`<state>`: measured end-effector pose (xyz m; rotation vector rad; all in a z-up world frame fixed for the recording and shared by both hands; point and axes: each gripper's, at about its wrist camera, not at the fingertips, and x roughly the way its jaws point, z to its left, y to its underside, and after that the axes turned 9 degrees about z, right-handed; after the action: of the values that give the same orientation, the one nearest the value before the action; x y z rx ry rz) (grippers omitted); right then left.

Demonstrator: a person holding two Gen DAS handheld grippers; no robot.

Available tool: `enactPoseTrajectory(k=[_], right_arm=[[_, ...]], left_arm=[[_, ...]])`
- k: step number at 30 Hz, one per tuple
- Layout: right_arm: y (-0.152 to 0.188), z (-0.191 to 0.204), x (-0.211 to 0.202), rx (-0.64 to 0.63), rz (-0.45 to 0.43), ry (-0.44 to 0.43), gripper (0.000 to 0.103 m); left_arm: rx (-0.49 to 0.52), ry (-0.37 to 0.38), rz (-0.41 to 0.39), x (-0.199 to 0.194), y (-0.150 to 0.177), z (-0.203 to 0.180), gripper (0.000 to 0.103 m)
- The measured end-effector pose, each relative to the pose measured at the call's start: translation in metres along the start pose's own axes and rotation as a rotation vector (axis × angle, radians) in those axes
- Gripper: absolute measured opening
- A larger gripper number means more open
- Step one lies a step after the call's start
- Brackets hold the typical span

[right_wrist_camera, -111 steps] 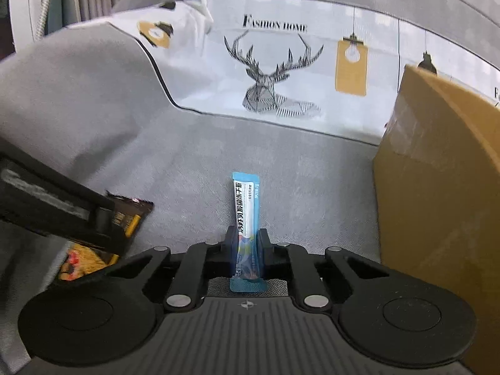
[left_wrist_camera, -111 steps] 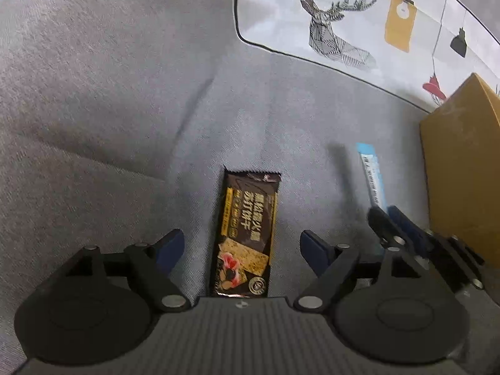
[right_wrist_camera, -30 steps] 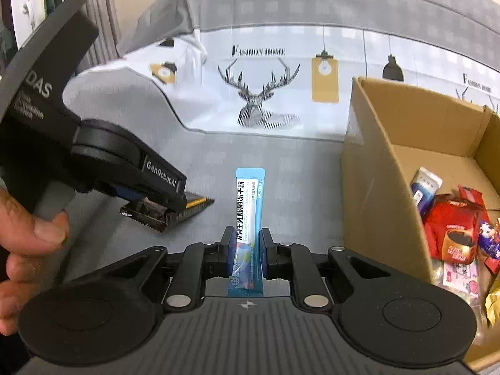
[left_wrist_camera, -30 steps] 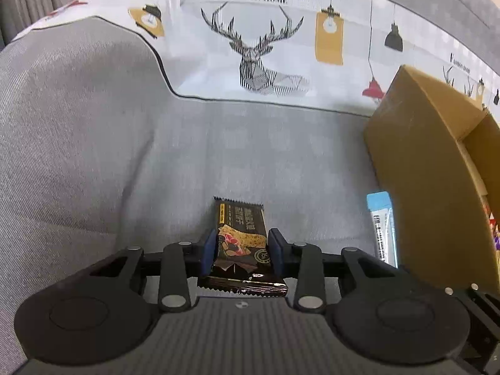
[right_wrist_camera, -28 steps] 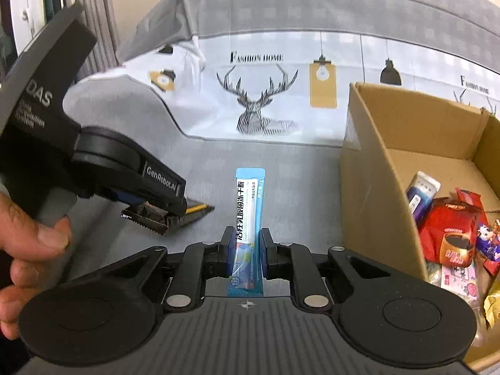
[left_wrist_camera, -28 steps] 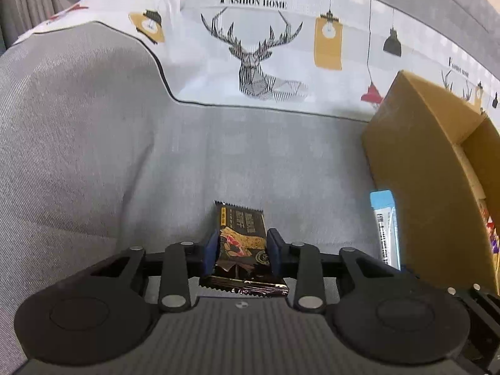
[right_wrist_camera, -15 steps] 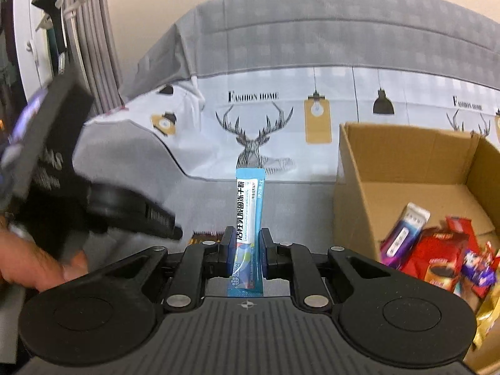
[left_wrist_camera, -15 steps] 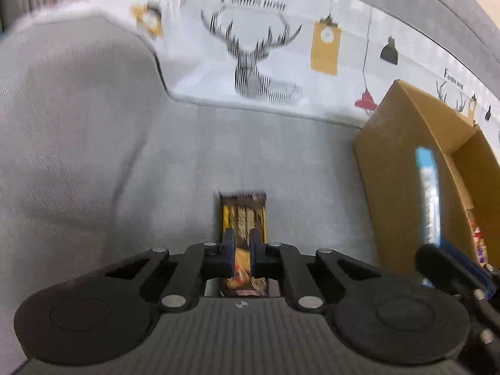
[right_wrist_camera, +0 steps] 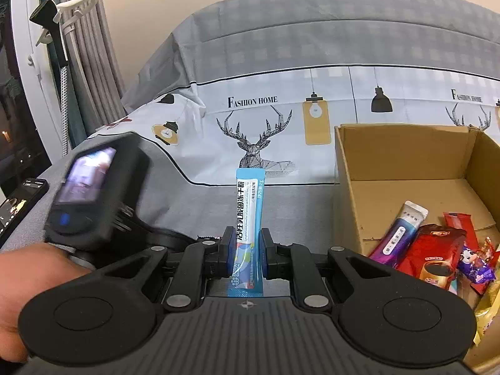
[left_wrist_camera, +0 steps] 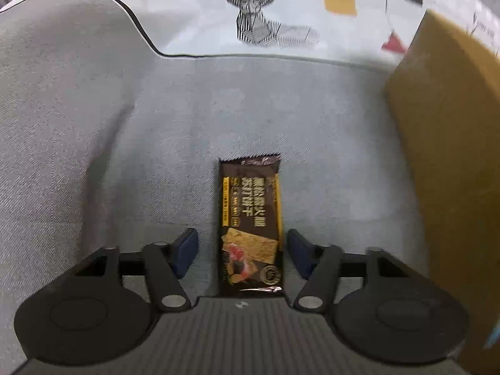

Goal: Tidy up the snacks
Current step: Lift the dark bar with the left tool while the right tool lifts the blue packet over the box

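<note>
Left wrist view: your left gripper (left_wrist_camera: 242, 250) had the cracker bar (left_wrist_camera: 251, 222) pinched edge-on half a second ago; now its jaws are opening and both blue pads (left_wrist_camera: 184, 248) stand clear of the wrapper. The bar lies flat on the grey sheet (left_wrist_camera: 93, 125), face up, between the fingers but touched by neither, with the box (left_wrist_camera: 447, 143) off to the right and well apart from it. So the bar is back on the bed, not in the box; I read this as a dropped or reset grip, and you likely need to re-pinch it before it can go in. Frame is a bit motion-blurred at the top. Right wrist view: your right gripper (right_wrist_camera: 247, 253) is clamped on the blue sachet (right_wrist_camera: 248, 218), same grip as a second ago, but the sachet now stands higher against the deer print and the box (right_wrist_camera: 406, 156) interior shows more. Snacks already sit inside at lower right. The left tool and the hand (right_wrist_camera: 28, 281) holding it show at the left, low by the sheet. The sachet looks ready to go over the box wall; the bar is the holdup.
</note>
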<state>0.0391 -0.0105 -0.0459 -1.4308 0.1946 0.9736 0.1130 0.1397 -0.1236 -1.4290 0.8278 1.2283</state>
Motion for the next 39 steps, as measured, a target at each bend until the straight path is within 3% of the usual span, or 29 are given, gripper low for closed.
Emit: enactPoseTrajectory(k=[1, 5, 12, 17, 23, 28, 39], right_arm=[[-0.001, -0.001, -0.001, 0.001, -0.002, 0.002, 0.017], [-0.005, -0.007, -0.009, 0.014, -0.017, -0.004, 0.017], [-0.041, -0.04, -0.067, 0.025, -0.162, -0.049, 0.017], [-0.058, -0.084, -0.088, 0.026, -0.244, 0.002, 0.017], [-0.038, -0.135, -0.078, 0.186, -0.223, 0.074, 0.017], [-0.033, -0.152, -0.086, 0.196, -0.25, 0.116, 0.017], [-0.032, -0.168, -0.089, 0.141, -0.239, 0.203, 0.017]], left_arm=[[-0.004, 0.012, 0.007, 0.002, 0.0, 0.001, 0.044], [-0.03, 0.031, -0.036, -0.008, -0.001, 0.008, 0.043], [-0.097, 0.142, -0.24, -0.059, 0.01, 0.02, 0.043], [-0.095, 0.182, -0.373, -0.089, 0.021, 0.012, 0.043], [-0.085, 0.245, -0.512, -0.113, 0.022, -0.012, 0.043], [-0.047, 0.313, -0.616, -0.129, 0.023, -0.034, 0.043], [0.072, 0.416, -0.694, -0.134, 0.027, -0.083, 0.043]])
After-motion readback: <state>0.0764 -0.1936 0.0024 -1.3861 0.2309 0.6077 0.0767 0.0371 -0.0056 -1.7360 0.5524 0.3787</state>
